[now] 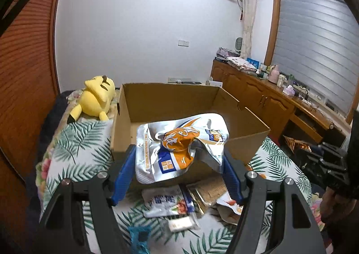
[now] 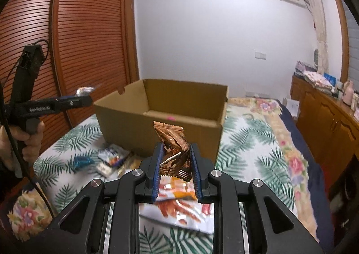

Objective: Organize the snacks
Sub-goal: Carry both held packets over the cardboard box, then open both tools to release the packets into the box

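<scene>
Holding a silver-orange pouch [image 1: 181, 146], the left claw [image 1: 179, 159] is clamped; right claw [image 2: 175, 159] pinches a copper wrapper [image 2: 172, 141]. At 12 o'clock, the box [image 2: 125, 119] shows nothing inside; lettering unreadable.

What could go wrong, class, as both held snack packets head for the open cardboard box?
1. The left claw pinches the crumpled silver-and-orange foil packet only at its edges; it may slip out short of the open cardboard box.
2. The small copper-brown foil wrapper looks crushed in the right claw; its contents might break.
</scene>
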`<action>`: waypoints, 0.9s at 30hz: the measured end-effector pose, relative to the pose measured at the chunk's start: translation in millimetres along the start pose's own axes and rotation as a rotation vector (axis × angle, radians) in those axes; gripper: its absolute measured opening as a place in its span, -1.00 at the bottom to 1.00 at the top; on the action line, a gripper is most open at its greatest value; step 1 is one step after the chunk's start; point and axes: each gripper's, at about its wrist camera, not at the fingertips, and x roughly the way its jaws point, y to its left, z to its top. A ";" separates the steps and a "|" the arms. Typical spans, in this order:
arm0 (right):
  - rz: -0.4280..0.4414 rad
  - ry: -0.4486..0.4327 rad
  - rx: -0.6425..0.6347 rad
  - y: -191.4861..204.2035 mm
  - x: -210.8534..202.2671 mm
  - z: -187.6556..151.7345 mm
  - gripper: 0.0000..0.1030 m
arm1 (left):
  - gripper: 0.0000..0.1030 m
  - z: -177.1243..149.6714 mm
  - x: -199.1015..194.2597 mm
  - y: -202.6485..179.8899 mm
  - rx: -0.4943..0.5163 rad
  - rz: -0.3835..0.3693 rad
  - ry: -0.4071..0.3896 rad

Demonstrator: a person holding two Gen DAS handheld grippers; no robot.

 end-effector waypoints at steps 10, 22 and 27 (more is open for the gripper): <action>0.013 0.002 -0.052 9.1 43.0 30.5 -0.57 | 0.36 28.9 38.3 3.0 0.027 -0.023 0.005; 0.030 0.025 -0.066 4.5 90.1 47.6 -0.57 | 0.37 34.5 83.0 14.1 0.013 -0.033 0.043; 0.032 0.050 -0.046 -2.0 106.6 48.9 -0.57 | 0.39 33.9 92.2 13.9 0.006 -0.031 0.052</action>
